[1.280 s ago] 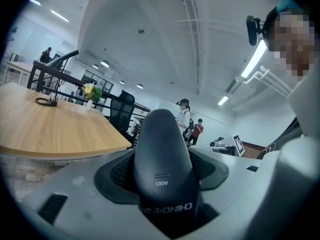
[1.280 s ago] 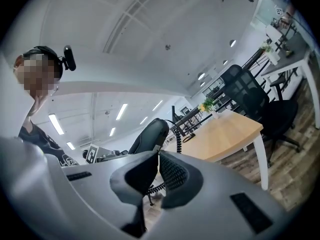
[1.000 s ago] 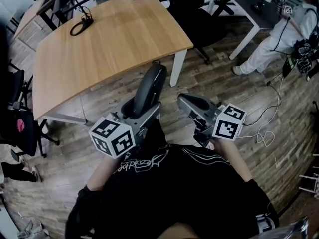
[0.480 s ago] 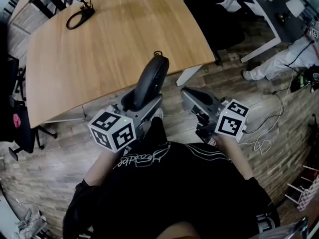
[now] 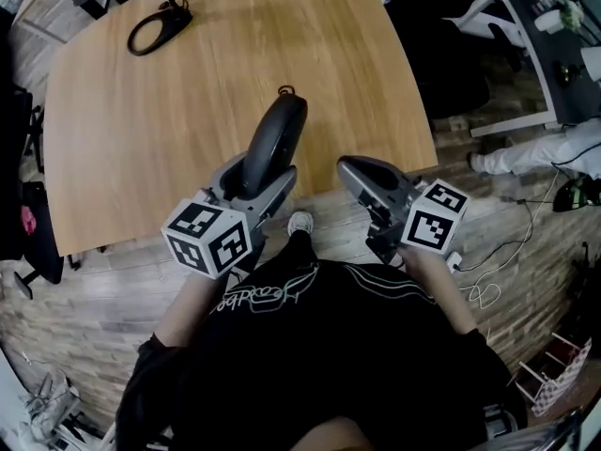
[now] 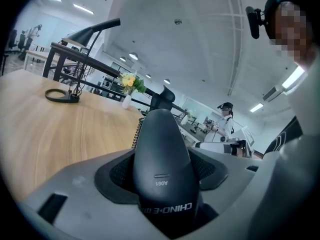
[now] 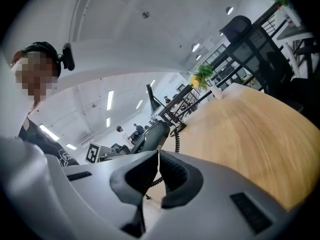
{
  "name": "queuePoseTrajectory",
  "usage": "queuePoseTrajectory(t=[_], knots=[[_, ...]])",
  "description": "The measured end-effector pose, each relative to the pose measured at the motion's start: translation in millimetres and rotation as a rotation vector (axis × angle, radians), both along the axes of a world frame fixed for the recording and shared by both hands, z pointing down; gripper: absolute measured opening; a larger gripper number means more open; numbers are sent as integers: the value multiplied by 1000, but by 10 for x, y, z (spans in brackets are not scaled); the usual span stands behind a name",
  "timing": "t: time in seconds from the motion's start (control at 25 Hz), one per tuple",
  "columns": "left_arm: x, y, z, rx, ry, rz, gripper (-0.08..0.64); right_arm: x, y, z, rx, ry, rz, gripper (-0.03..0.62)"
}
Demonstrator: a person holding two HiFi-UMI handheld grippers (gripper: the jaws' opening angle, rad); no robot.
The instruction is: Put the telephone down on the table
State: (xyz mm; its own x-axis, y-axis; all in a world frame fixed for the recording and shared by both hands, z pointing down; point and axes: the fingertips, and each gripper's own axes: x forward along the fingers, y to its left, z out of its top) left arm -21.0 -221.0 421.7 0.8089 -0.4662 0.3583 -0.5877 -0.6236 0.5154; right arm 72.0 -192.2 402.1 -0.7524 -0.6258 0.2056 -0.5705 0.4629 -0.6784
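Note:
A black telephone handset (image 5: 274,144) stands upright between the jaws of my left gripper (image 5: 252,175), which is shut on its lower end. The handset hangs over the near edge of the wooden table (image 5: 141,111). In the left gripper view the handset (image 6: 161,159) fills the gap between the grey pads (image 6: 119,171), and its coiled cord (image 6: 137,133) trails behind it. My right gripper (image 5: 354,170) is beside it to the right, over the table's edge, shut with nothing in it. The right gripper view shows its pads (image 7: 172,176) pressed together and the handset (image 7: 150,136) to the left.
A black looped cable (image 5: 158,31) lies at the table's far left. A small vase of flowers (image 6: 129,86) stands at the far end. A dark office chair (image 5: 455,78) and a person in white (image 5: 545,148) are to the right. Loose wires (image 5: 488,285) lie on the wood floor.
The person has stepped toward the table, so both grippers have gone from above the floor to above the table's near edge. The left gripper's hold on the handset is unchanged.

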Motion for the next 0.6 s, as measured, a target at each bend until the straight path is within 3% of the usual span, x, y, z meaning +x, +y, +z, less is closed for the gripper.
queuePoseTrajectory(t=[0.6], knots=[[-104, -902, 180, 7, -126, -167, 287, 223, -816, 19, -12, 4, -94, 40]])
